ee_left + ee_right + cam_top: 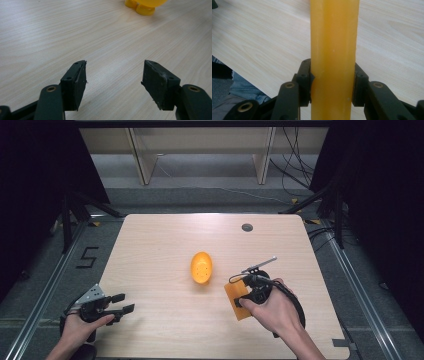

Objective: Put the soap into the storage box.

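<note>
The table (pixel 165 245) is pale wood grain with rounded corners and a small grey grommet (pixel 247 227) near its far edge at about 1 o'clock from the middle. Round it lies grey floor; a black "5" (pixel 88 257) is taped at 9 o'clock, metal rails (pixel 45 290) run down both sides, black curtains hang left and right, and pale wooden frames (pixel 142 162) with loose cables (pixel 295 165) stand at 12 o'clock.

At 7 o'clock the left gripper (pixel 122 303) sits over the near left edge in the person's left hand (pixel 80 327), a grey plate on top, its jaws wide apart with nothing between them. Its own view shows the left gripper (pixel 115 83) low above bare wood, and at 1 o'clock of that view two yellow feet beneath the cup (pixel 145 5), which the high view does not show.

At the table's middle, the yellow cup (pixel 201 267) lies as an oval with small holes in its upper face.

At 5 o'clock the right hand (pixel 272 312) holds the right gripper (pixel 239 302), closed on an orange block (pixel 237 299) that sits just right of and nearer than the cup, apart from it. In the right gripper view the right gripper (pixel 333 82) clamps both sides of the block (pixel 333 50), which rises as a tall, waxy column; the high view shows it as a flat slab. At 8 o'clock of that view, blue cloth (pixel 244 87) shows past the table's edge.
</note>
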{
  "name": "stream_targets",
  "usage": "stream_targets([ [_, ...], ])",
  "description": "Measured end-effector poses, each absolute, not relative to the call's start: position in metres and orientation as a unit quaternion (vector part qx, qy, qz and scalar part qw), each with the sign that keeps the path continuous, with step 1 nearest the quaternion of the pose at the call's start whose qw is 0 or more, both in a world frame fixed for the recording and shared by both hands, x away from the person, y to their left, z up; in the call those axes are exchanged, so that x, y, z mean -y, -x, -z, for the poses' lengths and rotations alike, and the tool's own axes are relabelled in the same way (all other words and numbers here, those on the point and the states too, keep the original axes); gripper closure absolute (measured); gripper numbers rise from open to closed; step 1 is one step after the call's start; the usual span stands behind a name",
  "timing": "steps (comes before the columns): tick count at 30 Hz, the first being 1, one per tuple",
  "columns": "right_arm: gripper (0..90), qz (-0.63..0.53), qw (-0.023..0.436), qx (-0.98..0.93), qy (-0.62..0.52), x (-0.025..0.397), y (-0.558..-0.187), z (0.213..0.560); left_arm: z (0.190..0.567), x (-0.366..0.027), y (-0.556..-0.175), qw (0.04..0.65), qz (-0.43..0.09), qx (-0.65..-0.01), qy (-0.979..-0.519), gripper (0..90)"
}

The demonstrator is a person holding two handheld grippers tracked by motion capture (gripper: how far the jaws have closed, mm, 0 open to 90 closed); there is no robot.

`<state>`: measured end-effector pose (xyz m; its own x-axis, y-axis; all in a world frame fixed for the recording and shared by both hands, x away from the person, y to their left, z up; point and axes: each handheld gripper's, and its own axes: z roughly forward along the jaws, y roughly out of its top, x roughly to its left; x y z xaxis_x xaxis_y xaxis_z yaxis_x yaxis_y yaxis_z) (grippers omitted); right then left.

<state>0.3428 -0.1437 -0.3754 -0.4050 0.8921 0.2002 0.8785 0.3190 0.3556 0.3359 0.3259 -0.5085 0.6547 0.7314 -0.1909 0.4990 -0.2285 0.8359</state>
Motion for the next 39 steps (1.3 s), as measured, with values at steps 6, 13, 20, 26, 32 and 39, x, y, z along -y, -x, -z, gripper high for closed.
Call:
stream_targets([
  [6,61.6,-0.21,0.015,-0.807,-0.551,0.136,-0.349,0.37,0.508,-0.327,-0.336,0.475,-0.124,-0.395,-0.776,35.2],
  [13,61.5,-0.212,0.017,-0.797,-0.566,0.129,-0.356,0.366,0.508,-0.327,-0.336,0.477,-0.124,-0.394,-0.775,35.3],
  [20,61.5,-0.213,0.013,-0.794,-0.57,0.121,-0.367,0.365,0.508,-0.327,-0.336,0.48,-0.124,-0.394,-0.774,35.3],
  [26,61.5,-0.214,0.012,-0.791,-0.574,0.117,-0.379,0.364,0.508,-0.326,-0.336,0.479,-0.124,-0.394,-0.775,35.3],
  [32,61.6,-0.207,0.009,-0.786,-0.583,0.11,-0.391,0.362,0.508,-0.326,-0.336,0.479,-0.124,-0.394,-0.775,35.3],
  [39,61.5,-0.2,0.001,-0.778,-0.595,0.102,-0.402,0.362,0.508,-0.326,-0.336,0.481,-0.124,-0.395,-0.773,35.3],
])
